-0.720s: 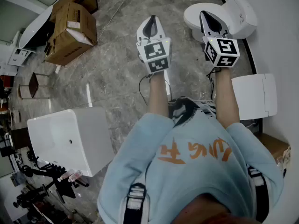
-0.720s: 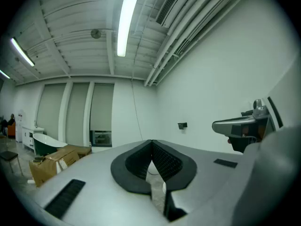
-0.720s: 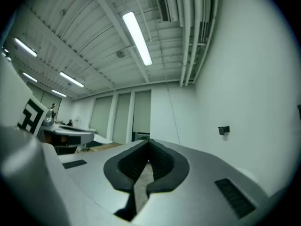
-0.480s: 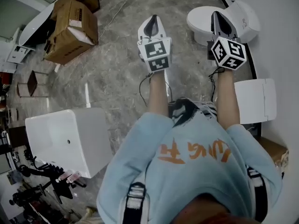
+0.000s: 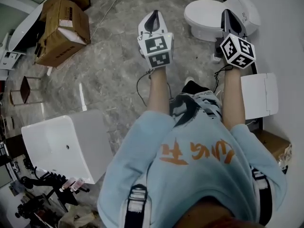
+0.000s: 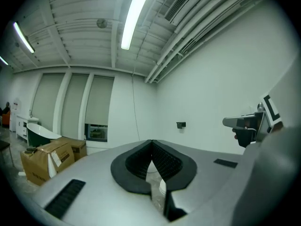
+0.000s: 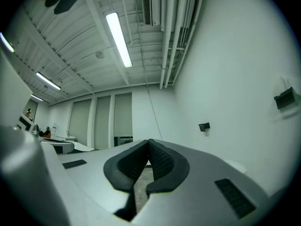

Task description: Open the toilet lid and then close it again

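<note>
Toilet lid down flat and closed, up in the top right of the head view, tank just behind it against the wall. Compared with a moment back: slid a bit left in the picture, so the right gripper now crossing the back edge of the lid next to the tank instead of lying over the lid itself. Can't tell about any contact. Marker cube on that one also further right than before. Right tongs pressed together, nothing pinched, only wall and ceiling beyond them in the right gripper view. Left gripper pretty much where it was, out over the marble floor well left of the lid, tongs pressed together too and empty. Cardboard boxes pushed further toward the top left corner, white basin block a little lower in frame. Also what looks like a dark shoe now poking out between the forearms, not there earlier. White flat box by the wall, just beside the right one.
</note>
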Demonstrator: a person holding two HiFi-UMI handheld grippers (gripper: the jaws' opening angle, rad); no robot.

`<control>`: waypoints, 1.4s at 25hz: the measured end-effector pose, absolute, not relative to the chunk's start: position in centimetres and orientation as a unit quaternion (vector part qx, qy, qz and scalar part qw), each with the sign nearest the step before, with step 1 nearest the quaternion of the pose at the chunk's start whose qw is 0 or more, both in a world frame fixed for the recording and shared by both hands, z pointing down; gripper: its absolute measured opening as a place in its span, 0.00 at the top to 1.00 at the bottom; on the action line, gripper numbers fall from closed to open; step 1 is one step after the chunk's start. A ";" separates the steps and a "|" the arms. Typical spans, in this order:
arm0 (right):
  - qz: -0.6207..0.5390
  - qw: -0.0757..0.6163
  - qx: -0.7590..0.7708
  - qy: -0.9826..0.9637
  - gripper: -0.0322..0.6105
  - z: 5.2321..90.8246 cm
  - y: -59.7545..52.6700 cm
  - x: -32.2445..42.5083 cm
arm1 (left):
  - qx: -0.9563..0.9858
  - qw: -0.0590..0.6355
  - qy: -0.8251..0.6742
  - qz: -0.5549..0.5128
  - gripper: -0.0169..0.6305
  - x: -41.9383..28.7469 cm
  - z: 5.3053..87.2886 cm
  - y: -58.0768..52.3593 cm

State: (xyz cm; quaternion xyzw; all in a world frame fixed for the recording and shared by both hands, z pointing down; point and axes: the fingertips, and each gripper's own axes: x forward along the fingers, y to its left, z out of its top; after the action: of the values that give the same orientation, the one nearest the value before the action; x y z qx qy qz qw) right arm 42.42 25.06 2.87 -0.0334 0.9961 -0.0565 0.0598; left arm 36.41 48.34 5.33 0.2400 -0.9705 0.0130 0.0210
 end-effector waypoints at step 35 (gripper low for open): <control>-0.098 -0.002 -0.077 0.992 0.93 11.5 4.8 -2.7 | 0.374 0.099 -0.919 0.076 0.93 -8.0 13.7 23.8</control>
State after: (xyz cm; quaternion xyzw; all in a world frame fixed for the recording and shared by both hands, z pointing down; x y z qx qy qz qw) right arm -2.67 4.79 11.52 -0.0769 0.9922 -0.0981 -0.0017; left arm -8.03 23.80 13.71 0.3743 -0.9189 0.0757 0.0992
